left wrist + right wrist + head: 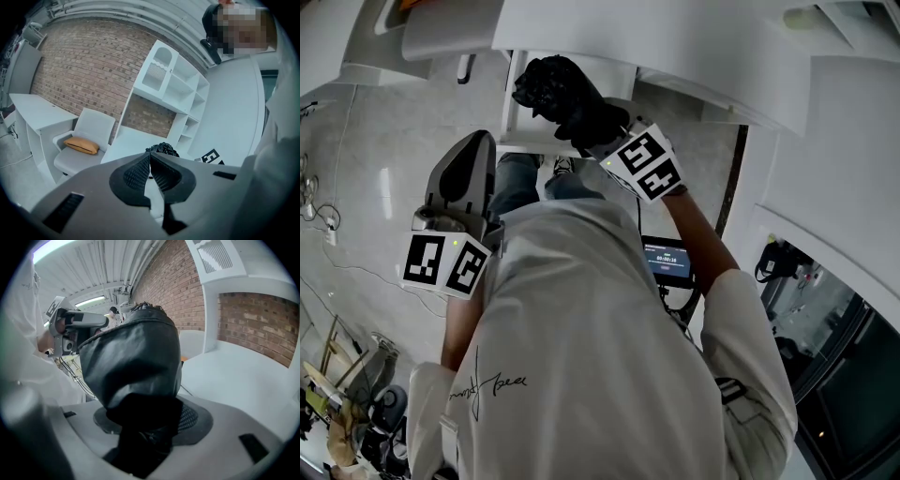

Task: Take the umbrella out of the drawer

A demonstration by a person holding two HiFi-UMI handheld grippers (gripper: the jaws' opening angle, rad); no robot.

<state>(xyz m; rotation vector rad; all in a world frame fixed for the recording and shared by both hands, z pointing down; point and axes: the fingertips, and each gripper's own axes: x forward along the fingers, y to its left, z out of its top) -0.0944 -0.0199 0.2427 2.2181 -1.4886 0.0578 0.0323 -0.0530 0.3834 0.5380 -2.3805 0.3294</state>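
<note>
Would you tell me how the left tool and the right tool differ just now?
The left tool is shut on nothing; the right tool is shut on the black umbrella. The left tool sits nearer the person; the right tool is held further forward. Both carry marker cubes.

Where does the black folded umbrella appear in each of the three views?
Head view: the black folded umbrella is at top centre.
Left gripper view: small, at centre, just above the shut left gripper.
Right gripper view: large, at centre, clamped in the right gripper.
Shared landmark: the person's white shirt, in all three views.
</note>
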